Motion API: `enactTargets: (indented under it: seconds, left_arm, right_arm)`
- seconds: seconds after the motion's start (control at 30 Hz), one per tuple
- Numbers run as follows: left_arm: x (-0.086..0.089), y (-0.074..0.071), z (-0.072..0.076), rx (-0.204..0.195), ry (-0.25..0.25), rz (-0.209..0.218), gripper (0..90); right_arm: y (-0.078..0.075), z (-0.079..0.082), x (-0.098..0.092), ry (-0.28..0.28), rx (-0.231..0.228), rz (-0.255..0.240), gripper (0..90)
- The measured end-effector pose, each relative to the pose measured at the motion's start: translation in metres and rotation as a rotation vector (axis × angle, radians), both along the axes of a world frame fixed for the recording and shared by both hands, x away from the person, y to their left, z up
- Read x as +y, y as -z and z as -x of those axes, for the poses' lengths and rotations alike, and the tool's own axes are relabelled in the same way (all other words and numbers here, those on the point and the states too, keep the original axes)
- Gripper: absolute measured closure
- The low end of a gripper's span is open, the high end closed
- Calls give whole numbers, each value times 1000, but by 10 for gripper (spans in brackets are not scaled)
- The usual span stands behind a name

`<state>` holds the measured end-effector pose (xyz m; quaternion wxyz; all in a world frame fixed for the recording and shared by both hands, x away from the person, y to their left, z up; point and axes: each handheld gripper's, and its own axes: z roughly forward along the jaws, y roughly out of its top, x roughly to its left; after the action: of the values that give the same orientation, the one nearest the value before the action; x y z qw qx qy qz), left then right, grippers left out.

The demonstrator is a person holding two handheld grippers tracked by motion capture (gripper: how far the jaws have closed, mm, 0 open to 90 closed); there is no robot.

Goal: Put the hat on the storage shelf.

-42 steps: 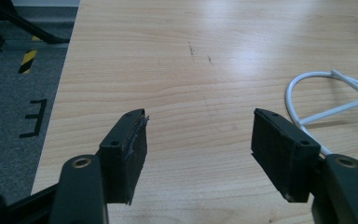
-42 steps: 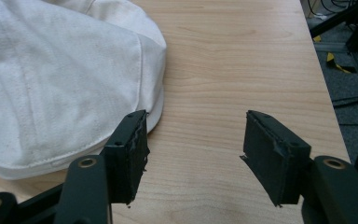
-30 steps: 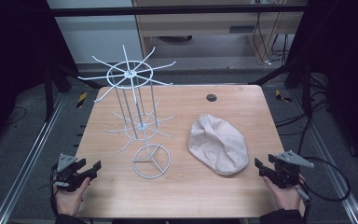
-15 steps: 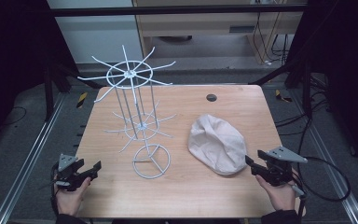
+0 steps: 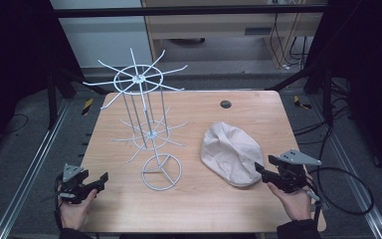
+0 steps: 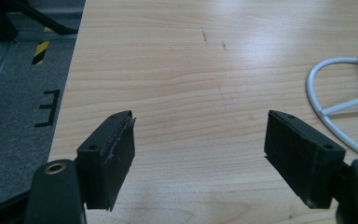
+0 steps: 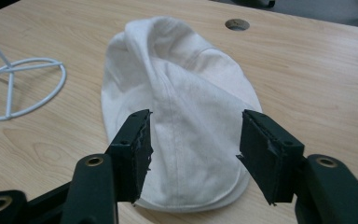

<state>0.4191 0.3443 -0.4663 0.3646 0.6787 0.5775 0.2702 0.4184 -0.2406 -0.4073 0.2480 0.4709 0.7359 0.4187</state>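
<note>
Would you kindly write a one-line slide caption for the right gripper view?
Open right gripper lined up on the near edge of a white flat cap lying on the wooden table.

1 cap (image 5: 231, 153); 1 wire rack (image 5: 146, 130); 1 table (image 5: 204, 209); 2 grippers.

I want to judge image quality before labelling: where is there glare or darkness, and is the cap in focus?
High view: dark surroundings, evenly lit table. Left gripper view: pale glare on the wood beyond the left tongs. Right gripper view: cap sharp, right tongs sharp too.
</note>
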Motion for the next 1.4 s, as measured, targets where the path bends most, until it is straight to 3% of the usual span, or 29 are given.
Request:
enactTargets:
  seconds: [0.2, 0.67, 1.4]
  left_arm:
    - [-1, 0, -1, 4, 2, -12, 243]
    - [-2, 1, -2, 8, 6, -15, 250]
    - [-4, 2, -3, 14, 13, -30, 258]
  right_arm:
    - [-12, -9, 10, -27, -18, 23, 445]
    - [-24, -29, 39, -88, 10, 67, 478]
    - [-6, -66, 55, -109, 127, 141, 541]
